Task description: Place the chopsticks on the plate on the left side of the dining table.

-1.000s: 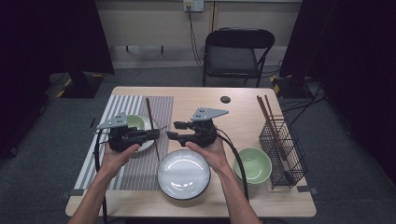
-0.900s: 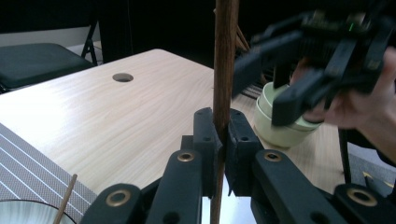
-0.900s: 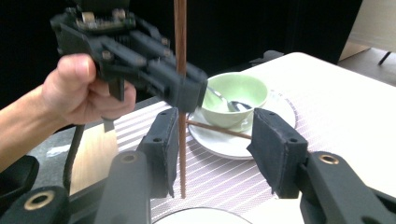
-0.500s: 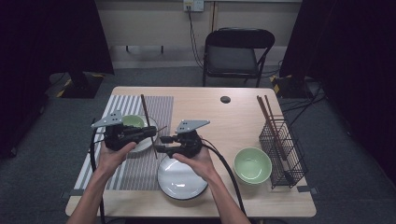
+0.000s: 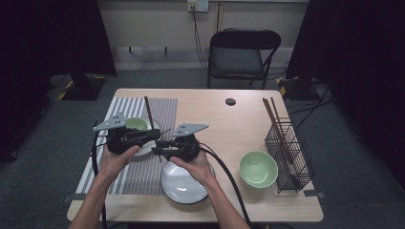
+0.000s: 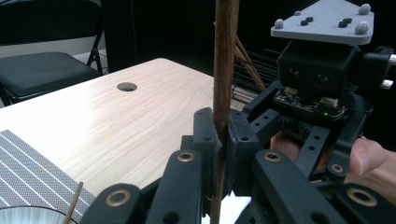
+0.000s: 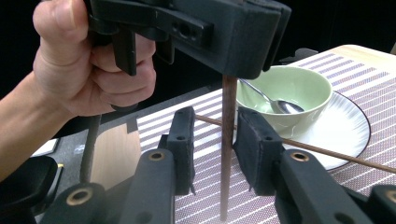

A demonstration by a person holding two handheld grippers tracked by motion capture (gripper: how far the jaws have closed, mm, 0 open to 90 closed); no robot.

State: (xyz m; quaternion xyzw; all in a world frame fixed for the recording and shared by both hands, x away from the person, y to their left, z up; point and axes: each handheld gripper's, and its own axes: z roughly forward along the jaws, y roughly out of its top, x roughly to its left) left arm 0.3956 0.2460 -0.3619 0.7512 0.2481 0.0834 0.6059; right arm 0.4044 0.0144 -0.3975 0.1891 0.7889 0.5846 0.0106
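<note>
Over placemat near desk's left edge: my left gripper [image 6: 223,140] clamps chopstick [image 6: 225,70]; right gripper [image 7: 219,140] gapes around it. Early release risks drop.

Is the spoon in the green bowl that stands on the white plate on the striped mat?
Yes, in the right gripper view the spoon lies inside the green bowl, which stands on the white plate.

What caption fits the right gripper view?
Open hand-held gripper closing in around an upright chopstick beside a green bowl.
</note>
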